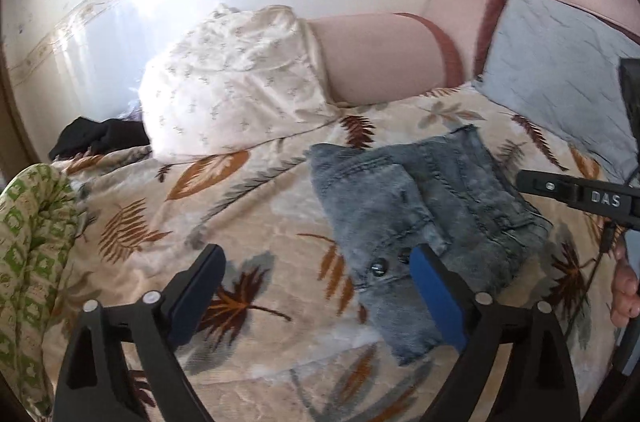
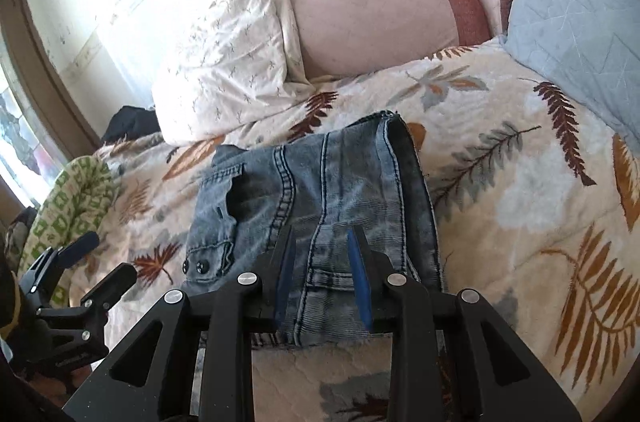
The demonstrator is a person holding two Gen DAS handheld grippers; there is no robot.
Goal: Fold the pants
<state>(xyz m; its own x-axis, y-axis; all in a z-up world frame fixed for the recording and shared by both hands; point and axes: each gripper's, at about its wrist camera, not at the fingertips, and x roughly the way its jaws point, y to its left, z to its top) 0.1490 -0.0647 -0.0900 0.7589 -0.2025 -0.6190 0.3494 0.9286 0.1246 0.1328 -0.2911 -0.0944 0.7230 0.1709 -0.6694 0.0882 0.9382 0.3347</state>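
- Plush leaf-print bedspread (image 2: pixel 500 150), quilted grey pillow (image 2: pixel 572 10) at 2 o'clock.
- Folded stonewashed denim pants (image 2: pixel 320 202) lie mid-bed, boxy, stitched seams.
- Left gripper (image 1: pixel 316 286) spread wide, holding nothing.
- Right gripper (image 2: pixel 322 262) parted over denim, not clamping.

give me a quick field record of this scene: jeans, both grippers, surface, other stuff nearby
jeans: grey-blue denim, folded into a compact stack, lying flat
surface: bed with leaf-print blanket
left gripper: open, at the jeans' left edge, holding nothing
right gripper: open, jaws apart over the jeans' near edge, not gripping
white pillow: behind the jeans, by the wall
blue pillow: far right
green cloth: left edge of bed
black garment: far left, beside white pillow
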